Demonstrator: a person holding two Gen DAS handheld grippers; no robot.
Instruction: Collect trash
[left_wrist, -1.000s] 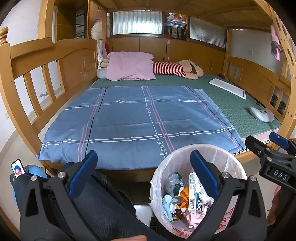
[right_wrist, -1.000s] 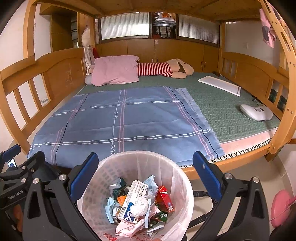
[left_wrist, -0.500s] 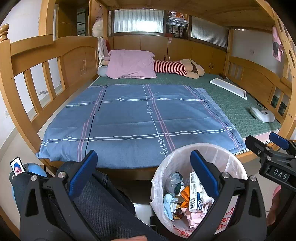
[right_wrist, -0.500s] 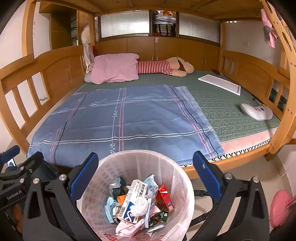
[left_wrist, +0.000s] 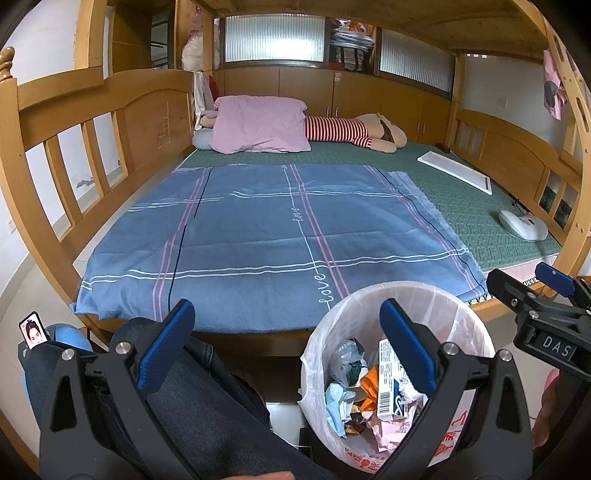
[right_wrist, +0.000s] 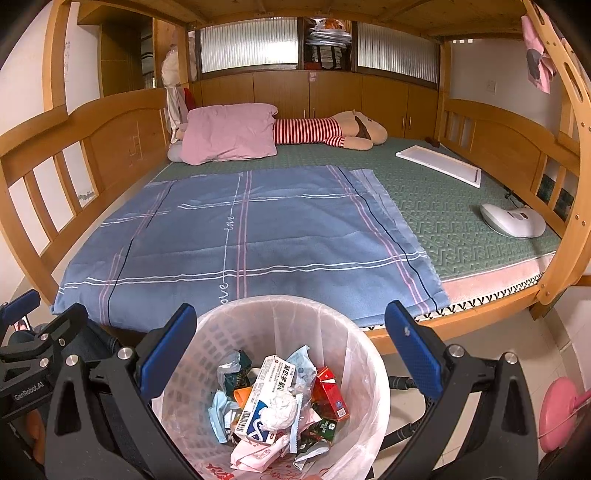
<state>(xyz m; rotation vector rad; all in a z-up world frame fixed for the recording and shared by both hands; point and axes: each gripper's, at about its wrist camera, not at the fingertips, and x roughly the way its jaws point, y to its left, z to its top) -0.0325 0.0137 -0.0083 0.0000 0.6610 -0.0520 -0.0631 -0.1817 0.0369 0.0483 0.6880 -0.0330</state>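
Wooden bunk bed (right_wrist: 480, 122) fills the background; its blue sheet (right_wrist: 258, 236) shows no litter. Left tongs (left_wrist: 284, 343) and right tongs (right_wrist: 288, 343) are spread and carry nothing. Trash (right_wrist: 273, 402) sits inside the lined bin (right_wrist: 354, 343) below. Collection appears finished; next, scan for leftovers.

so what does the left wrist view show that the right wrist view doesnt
Only the left wrist view shows the phone on the person's knee and the right tool from the side.

Only the right wrist view shows the red carton in the bin, the pink object on the floor and the left tool.

Both show the lined trash bin, blue sheet and pink pillow.
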